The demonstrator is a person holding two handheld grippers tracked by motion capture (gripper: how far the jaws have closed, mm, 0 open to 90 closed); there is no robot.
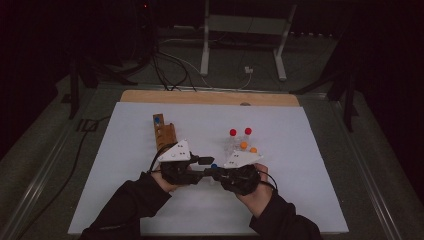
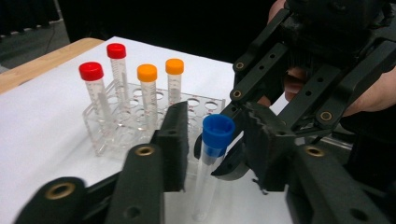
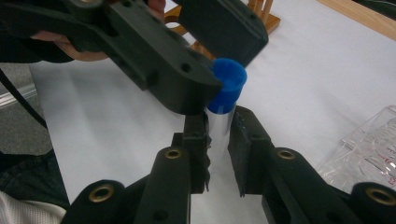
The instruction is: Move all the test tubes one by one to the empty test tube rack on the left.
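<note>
Both grippers meet over the near middle of the white table (image 1: 125, 165), tip to tip. The right gripper (image 3: 218, 140) is clamped on the clear body of a blue-capped tube (image 3: 226, 93), which stands upright between its two jaws with the cap just above them. The left gripper (image 2: 210, 140) reaches in from the opposite side at cap height: one of its jaws sits close on each side of the blue cap, but a sliver of space shows on either side, so I would call it apart and not yet gripping.

Just beyond the left gripper's tips stands a clear plastic rack (image 2: 100, 140) holding two red-capped tubes (image 2: 91, 72) and two orange-capped tubes (image 2: 147, 73), all upright. Past the right gripper's tips, behind the left gripper, a wooden rack (image 1: 164, 132) stands on the table with one blue cap at its far end.
</note>
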